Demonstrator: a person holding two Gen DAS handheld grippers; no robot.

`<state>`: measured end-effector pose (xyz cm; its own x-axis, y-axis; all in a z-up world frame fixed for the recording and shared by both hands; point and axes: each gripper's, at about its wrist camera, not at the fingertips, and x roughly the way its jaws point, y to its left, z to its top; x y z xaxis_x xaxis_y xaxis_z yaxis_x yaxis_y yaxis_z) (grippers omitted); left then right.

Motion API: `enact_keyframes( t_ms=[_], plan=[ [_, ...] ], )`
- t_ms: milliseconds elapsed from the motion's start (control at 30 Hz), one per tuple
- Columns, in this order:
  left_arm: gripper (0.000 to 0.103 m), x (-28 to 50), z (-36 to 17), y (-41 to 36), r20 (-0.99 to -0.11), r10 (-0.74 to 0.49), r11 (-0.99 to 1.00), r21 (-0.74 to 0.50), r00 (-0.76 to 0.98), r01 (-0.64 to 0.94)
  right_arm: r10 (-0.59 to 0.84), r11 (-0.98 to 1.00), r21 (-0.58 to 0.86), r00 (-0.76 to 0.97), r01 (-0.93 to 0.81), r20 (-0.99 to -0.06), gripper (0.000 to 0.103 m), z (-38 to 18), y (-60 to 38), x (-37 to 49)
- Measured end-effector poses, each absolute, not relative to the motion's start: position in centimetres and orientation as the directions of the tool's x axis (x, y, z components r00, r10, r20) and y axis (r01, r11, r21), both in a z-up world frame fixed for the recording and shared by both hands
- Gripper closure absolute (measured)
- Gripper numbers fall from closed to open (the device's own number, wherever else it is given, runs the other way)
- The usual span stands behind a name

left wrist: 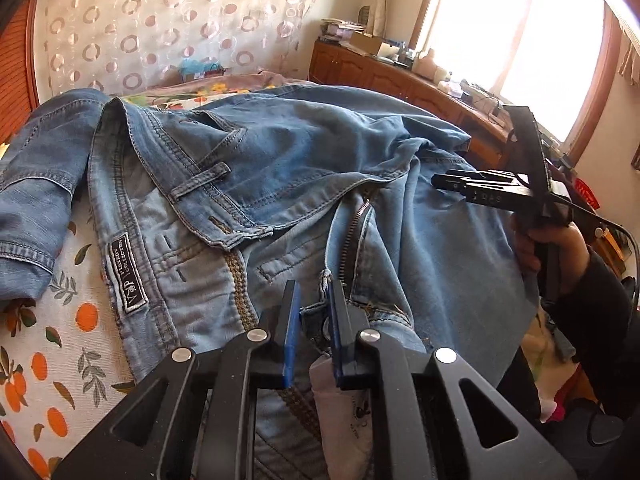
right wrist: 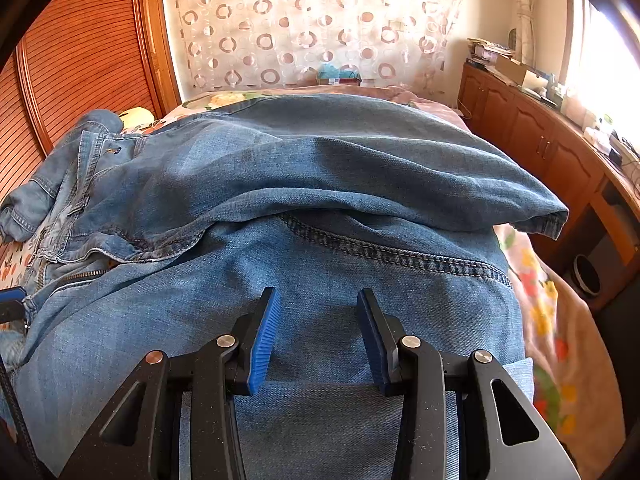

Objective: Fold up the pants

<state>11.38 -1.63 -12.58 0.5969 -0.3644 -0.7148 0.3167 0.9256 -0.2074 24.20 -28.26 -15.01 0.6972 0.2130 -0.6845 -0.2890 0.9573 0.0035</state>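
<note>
Light blue jeans (left wrist: 288,168) lie rumpled on a bed, with the waistband, belt loop and open zipper (left wrist: 354,232) showing in the left wrist view. My left gripper (left wrist: 314,292) sits low over the fly area, its blue pads a narrow gap apart with the fly's edge between them. In the right wrist view the jeans' legs (right wrist: 320,184) lie folded over each other across the bed. My right gripper (right wrist: 316,300) is open just above the denim with nothing held. It also shows in the left wrist view (left wrist: 452,180), over the leg at the right.
The bed has a sheet (left wrist: 60,360) with an orange-fruit print. A second denim garment (left wrist: 32,200) lies at the left. A wooden cabinet (right wrist: 540,136) with clutter runs along the right wall under a bright window. A wooden headboard (right wrist: 72,64) stands at the left.
</note>
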Motion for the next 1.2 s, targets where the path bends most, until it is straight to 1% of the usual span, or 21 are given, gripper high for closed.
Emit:
enact_keyframes(
  t_ms=[233, 400, 533, 700, 867, 967, 1067, 1100, 1133, 1200],
  plan=[
    [0.090, 10.6, -11.6, -1.8, -0.691, -0.316, 0.941, -0.142, 0.651, 0.306, 0.212, 0.958, 0.003, 0.697, -0.288, -0.685, 0.061, -14.9, -28.3, 24.2],
    [0.090, 10.9, -10.7, -0.2, -0.677, -0.268, 0.958, -0.113, 0.686, 0.263, 0.222, 0.957, 0.016, 0.700, -0.288, -0.678, 0.061, -14.7, -28.6, 24.1],
    [0.090, 11.7, -9.8, 1.5, -0.661, -0.209, 0.973, -0.063, 0.721, 0.224, 0.232, 0.955, 0.018, 0.705, -0.297, -0.671, 0.061, -14.6, -28.5, 24.0],
    [0.091, 14.0, -10.3, 3.7, -0.678, -0.135, 0.985, -0.012, 0.722, 0.173, 0.219, 0.949, -0.023, 0.711, -0.314, -0.668, 0.061, -14.8, -27.7, 23.3],
    [0.091, 15.4, -12.9, 4.6, -0.725, -0.117, 0.989, -0.020, 0.679, 0.150, 0.215, 0.942, -0.044, 0.699, -0.332, -0.682, 0.061, -15.3, -27.6, 22.9],
    [0.091, 15.1, -13.4, 4.2, -0.724, -0.109, 0.989, -0.011, 0.681, 0.146, 0.206, 0.940, -0.061, 0.703, -0.335, -0.681, 0.061, -15.2, -27.5, 22.8],
    [0.089, 15.2, -13.0, 4.6, -0.720, -0.120, 0.991, -0.042, 0.683, 0.131, 0.209, 0.940, -0.057, 0.701, -0.335, -0.682, 0.061, -15.2, -27.6, 22.8],
    [0.082, 15.2, -12.7, 4.8, -0.718, -0.121, 0.991, -0.047, 0.686, 0.125, 0.211, 0.941, -0.053, 0.700, -0.335, -0.682, 0.062, -15.2, -27.6, 22.8],
    [0.078, 15.2, -12.5, 5.0, -0.715, -0.124, 0.991, -0.055, 0.688, 0.121, 0.212, 0.941, -0.051, 0.700, -0.335, -0.682, 0.061, -15.1, -27.7, 22.8],
    [0.062, 15.4, -12.0, 5.4, -0.709, -0.143, 0.989, -0.083, 0.691, 0.120, 0.211, 0.941, -0.051, 0.700, -0.334, -0.682, 0.061, -15.1, -27.7, 22.8]
  ],
)
